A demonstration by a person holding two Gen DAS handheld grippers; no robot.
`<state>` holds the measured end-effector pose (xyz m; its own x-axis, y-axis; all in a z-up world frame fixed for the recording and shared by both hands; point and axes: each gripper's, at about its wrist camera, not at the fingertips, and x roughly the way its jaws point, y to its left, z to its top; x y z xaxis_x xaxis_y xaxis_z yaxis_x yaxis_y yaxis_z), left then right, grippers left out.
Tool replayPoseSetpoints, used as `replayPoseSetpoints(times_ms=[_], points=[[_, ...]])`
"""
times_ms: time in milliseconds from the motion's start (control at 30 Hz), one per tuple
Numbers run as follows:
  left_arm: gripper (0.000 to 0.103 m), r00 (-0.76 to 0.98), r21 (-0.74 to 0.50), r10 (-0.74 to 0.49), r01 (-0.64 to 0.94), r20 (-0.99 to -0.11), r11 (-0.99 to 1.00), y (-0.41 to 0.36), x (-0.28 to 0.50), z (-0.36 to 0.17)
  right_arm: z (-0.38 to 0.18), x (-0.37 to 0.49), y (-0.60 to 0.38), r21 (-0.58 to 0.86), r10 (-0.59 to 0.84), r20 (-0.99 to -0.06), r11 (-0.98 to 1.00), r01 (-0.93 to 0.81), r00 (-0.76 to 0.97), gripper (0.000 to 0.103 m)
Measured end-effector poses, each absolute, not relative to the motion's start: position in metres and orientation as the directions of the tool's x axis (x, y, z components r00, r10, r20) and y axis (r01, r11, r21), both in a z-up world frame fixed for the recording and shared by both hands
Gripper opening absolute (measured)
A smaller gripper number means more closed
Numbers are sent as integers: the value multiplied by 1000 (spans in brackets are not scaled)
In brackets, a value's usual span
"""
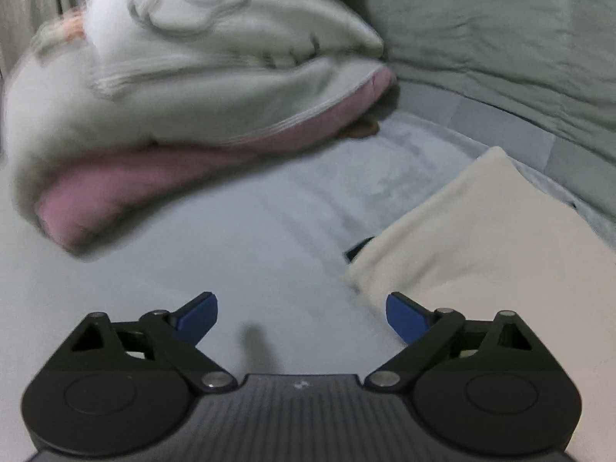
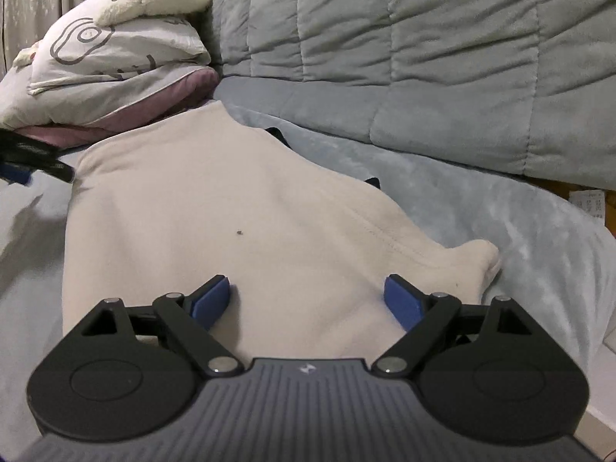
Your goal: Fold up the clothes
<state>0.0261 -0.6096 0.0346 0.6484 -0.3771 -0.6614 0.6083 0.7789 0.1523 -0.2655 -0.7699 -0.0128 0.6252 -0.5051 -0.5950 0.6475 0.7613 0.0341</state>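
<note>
Folded garment (image 2: 215, 208) on bed sheet (image 2: 481, 200), pillow pile (image 2: 115, 77) behind-left, quilt (image 2: 423, 57) behind

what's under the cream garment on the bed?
Under the cream garment the pale blue fleece blanket shows all round. Dark fabric bits poke out at its far edge; what they belong to is covered.

Left gripper (image 1: 302, 317) tilted downward, jaws spread wide, nothing between its 2 blue pads (image 1: 198, 317). Right gripper (image 2: 306, 302) angled down too, jaws wide apart, empty.
</note>
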Motion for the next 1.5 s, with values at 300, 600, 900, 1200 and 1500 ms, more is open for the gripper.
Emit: replayPoseSetpoints(times_ms=[300,600,900,1200,1500], points=[[96,679,177,-227,471,-698,864,-477,-25,71,38,-298,-748,71,-616,-632,558,827,470,90],[102,767,156,-178,340,-616,927,-346,-115,126,106,-276,-647,100,-526,-605,696,711,599,90],[102,842,115,-108,197,-528,974,-202,-174,188,165,-238,-483,3,-398,-477,891,454,784,90],[102,863,94,-2,57,-506,994,-80,-194,200,178,-213,-371,29,-248,-483,954,299,839,91],[102,821,104,101,-51,-562,993,-18,-178,176,166,-151,-288,7,5,-658,1000,0,753,91]])
